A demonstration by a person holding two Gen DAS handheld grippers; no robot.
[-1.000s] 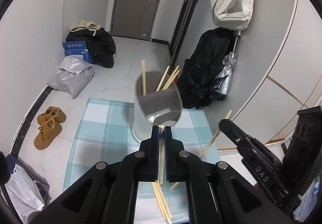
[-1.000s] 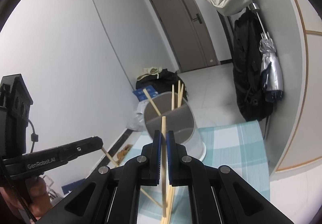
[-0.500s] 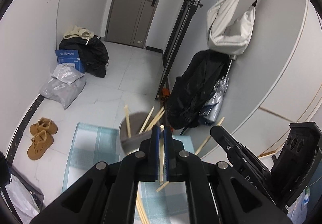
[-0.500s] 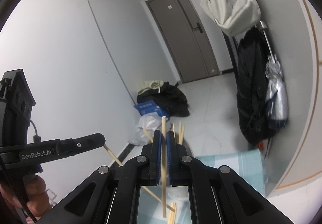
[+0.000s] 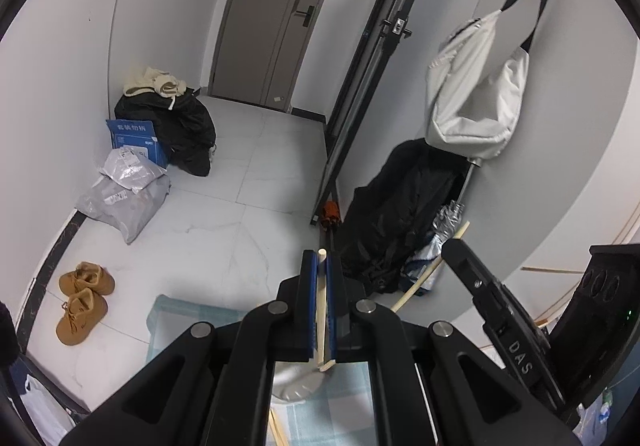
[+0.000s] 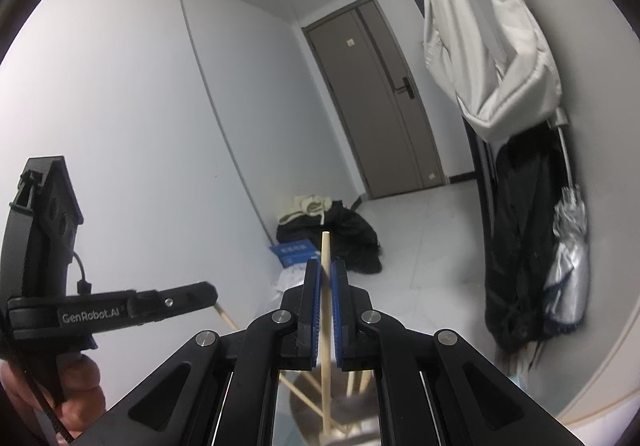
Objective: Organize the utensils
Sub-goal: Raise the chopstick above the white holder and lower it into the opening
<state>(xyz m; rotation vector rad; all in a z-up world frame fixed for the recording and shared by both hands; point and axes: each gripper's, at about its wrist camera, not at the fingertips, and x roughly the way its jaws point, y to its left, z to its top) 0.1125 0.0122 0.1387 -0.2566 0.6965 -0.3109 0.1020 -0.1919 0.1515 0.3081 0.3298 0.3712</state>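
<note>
Your left gripper (image 5: 322, 266) is clamped on one chopstick (image 5: 321, 310), your right gripper (image 6: 326, 274) on another chopstick (image 6: 326, 302), both raised above the metal holder (image 6: 340, 418) on the checked cloth (image 5: 176, 316). Each stick looks light, stiff and smooth, so it may pivot; a mid-shaft grip suits it. More chopsticks lean inside the holder, and the grippers sit near each other, so room is tight.
</note>
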